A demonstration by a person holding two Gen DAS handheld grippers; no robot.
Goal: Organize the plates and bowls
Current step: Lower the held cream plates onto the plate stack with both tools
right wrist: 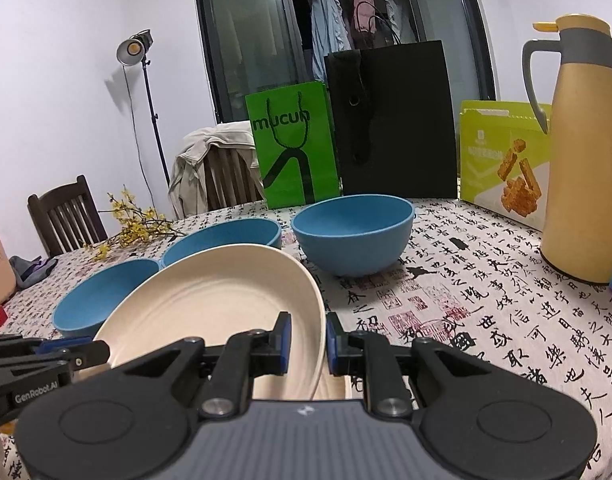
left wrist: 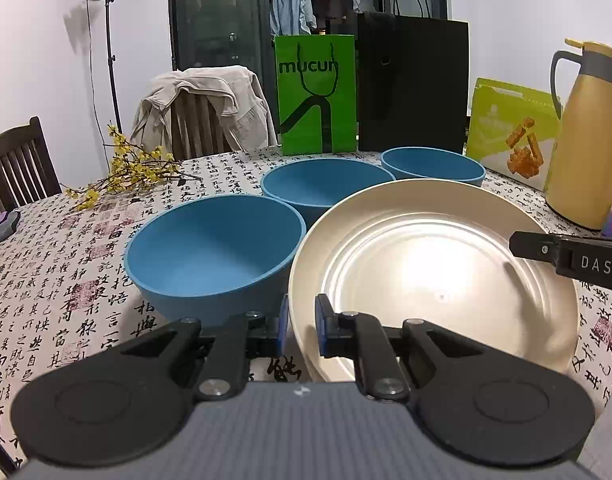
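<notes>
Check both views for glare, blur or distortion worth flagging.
Left wrist: strong glare washes out the plate centre, and its own gripper is soft. Right wrist: plate evenly lit, no hotspot. Both: fisheye bends the edges, corners dark, lamp shining into the lens.

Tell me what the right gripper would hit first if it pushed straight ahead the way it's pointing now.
The right gripper is already clamped on the rim of the cream plate. Straight beyond lies patterned tablecloth, then probably the far blue bowl, though depth is hard to judge.
</notes>
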